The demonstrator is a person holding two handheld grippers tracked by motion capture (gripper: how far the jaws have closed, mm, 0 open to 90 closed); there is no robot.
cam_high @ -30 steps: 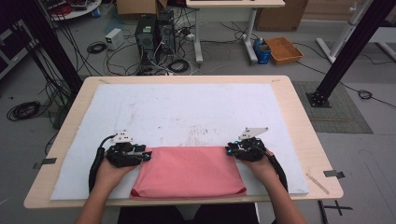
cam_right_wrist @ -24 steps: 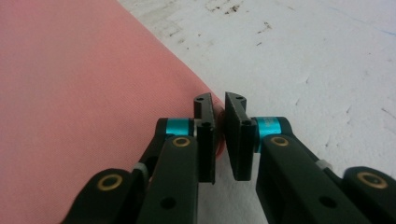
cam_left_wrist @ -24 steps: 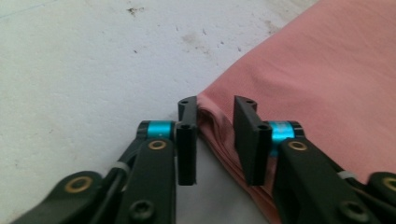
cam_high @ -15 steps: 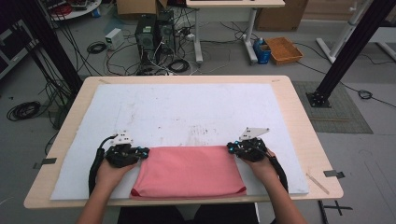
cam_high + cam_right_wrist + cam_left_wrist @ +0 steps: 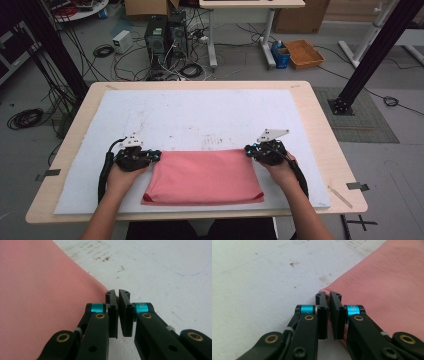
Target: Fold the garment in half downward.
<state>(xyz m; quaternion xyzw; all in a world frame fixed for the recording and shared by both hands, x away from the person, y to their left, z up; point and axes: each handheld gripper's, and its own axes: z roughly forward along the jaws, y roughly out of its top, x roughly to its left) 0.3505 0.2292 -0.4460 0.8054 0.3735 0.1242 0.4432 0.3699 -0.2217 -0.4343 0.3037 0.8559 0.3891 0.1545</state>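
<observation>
A pink cloth (image 5: 202, 175) lies folded into a rectangle on the white mat (image 5: 200, 115), near the front edge. My left gripper (image 5: 157, 156) lies flat at the cloth's far left corner. In the left gripper view its jaws (image 5: 328, 295) are shut, with the tip of the pink cloth (image 5: 387, 277) pinched between the pads. My right gripper (image 5: 248, 149) lies at the far right corner. In the right gripper view its jaws (image 5: 117, 293) are shut, and the corner of the pink cloth (image 5: 37, 290) runs in at the tips.
The mat covers most of a wooden table (image 5: 325, 150) and has dark smudges at its middle. A thin wooden stick (image 5: 340, 196) lies at the table's front right. Computers, cables and an orange crate (image 5: 302, 52) are on the floor beyond.
The left gripper's jaws have closed together on the cloth's far left corner. Both hands and the cloth stay where they were.
</observation>
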